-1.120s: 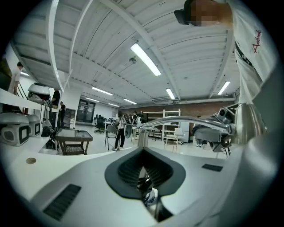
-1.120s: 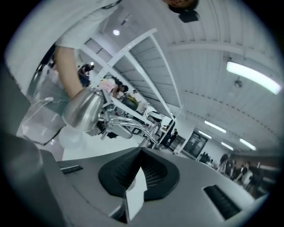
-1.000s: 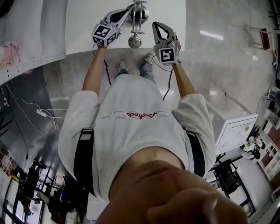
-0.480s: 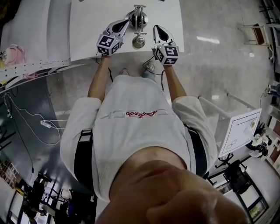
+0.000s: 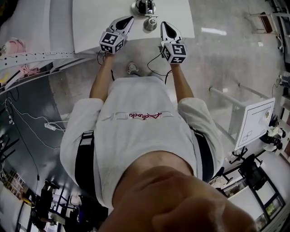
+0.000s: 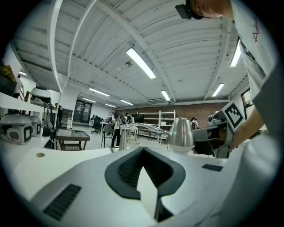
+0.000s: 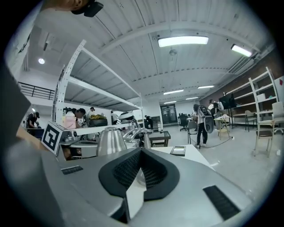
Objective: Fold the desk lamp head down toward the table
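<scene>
The silver desk lamp stands at the far middle of the white table point(image 5: 90, 27): its round base point(image 5: 144, 6) and, nearer me, its cone-shaped head point(image 5: 150, 23). My left gripper point(image 5: 130, 19) lies left of the head and my right gripper point(image 5: 163, 24) right of it, both shut on nothing and clear of the lamp. In the left gripper view the shut left gripper point(image 6: 143, 149) faces the lamp head point(image 6: 181, 133) and curved arm point(image 6: 142, 128), with the right gripper's marker cube point(image 6: 234, 116) beyond. In the right gripper view the shut right gripper point(image 7: 141, 150) has the lamp head point(image 7: 111, 141) to its left.
The table's near edge point(image 5: 131, 46) runs just behind the marker cubes. A shelf with a pink thing point(image 5: 13, 47) is at the left, cables point(image 5: 50, 127) lie on the floor, and a white board point(image 5: 253, 122) stands at the right. People and shelving fill the hall behind.
Both grippers have drawn back from beside the lamp toward the table's near edge. The lamp head, earlier between the marker cubes, now lies ahead of the fingertips. The right gripper has rolled.
</scene>
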`<control>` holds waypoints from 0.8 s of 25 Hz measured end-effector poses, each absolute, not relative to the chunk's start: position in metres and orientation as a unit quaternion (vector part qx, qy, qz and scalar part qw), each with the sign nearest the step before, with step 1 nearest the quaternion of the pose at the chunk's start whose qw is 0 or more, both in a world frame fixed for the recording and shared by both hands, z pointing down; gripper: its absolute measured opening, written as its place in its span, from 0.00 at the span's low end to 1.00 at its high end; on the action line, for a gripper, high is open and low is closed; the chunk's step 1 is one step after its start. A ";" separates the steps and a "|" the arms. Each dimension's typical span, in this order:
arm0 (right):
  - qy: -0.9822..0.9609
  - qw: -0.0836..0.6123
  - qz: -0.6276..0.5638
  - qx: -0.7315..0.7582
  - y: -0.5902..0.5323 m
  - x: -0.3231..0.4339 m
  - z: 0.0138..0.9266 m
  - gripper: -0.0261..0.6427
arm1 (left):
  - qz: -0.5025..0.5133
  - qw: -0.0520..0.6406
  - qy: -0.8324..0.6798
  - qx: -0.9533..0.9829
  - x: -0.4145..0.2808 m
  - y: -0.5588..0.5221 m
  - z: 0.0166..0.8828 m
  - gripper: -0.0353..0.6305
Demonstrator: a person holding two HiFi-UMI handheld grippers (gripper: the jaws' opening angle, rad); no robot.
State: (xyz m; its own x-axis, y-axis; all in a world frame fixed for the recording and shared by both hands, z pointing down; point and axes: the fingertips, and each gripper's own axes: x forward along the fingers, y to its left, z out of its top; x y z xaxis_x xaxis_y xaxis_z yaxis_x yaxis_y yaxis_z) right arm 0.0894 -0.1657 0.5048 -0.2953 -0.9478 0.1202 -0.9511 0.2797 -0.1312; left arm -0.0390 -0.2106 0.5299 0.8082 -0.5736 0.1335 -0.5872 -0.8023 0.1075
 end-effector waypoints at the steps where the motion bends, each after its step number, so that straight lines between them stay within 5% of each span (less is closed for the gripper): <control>1: -0.801 0.009 0.089 0.592 -0.160 0.087 0.505 0.05 | 0.046 0.072 -0.308 0.948 -0.041 -0.205 0.530 0.09; 20: -0.822 0.013 0.072 0.565 -0.032 0.079 0.506 0.05 | 0.045 0.072 -0.345 0.935 -0.044 -0.060 0.534 0.09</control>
State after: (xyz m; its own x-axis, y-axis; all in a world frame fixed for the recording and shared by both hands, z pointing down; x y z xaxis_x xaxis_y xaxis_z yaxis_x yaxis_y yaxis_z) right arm 0.0795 -0.0318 0.5060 -0.3613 -0.9268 0.1027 -0.9306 0.3514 -0.1027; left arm -0.0435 -0.0598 0.5339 0.7577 -0.6389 0.1331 -0.6517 -0.7514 0.1029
